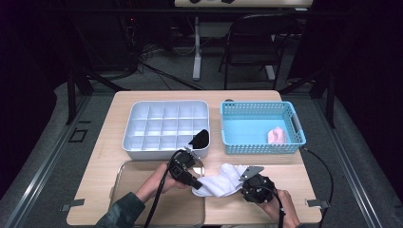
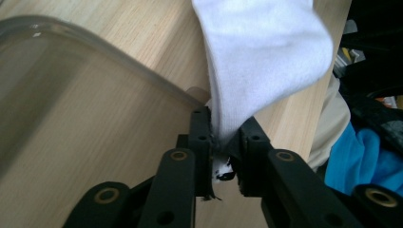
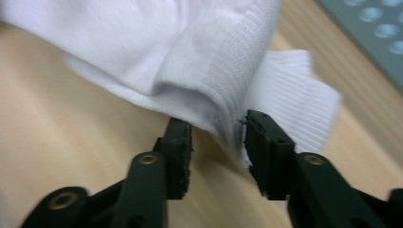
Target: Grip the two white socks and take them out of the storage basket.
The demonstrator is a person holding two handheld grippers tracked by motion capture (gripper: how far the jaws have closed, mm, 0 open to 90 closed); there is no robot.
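So the white sock (image 1: 221, 179) is lying on the wooden table (image 1: 285, 168), stretched between the two grippers, just right of the clear tray (image 1: 124, 167). The left gripper (image 2: 224, 142) has its jaws clamped tight on one end of it, with the fabric bunched right between the pads. The right gripper (image 3: 217, 142) sits at the ribbed cuff end with its jaws partly apart; the cuff hangs between them, but the pads don't look like they're pressing on it. The blue basket (image 1: 259, 108) and grey divided box (image 1: 138, 105) sit behind.
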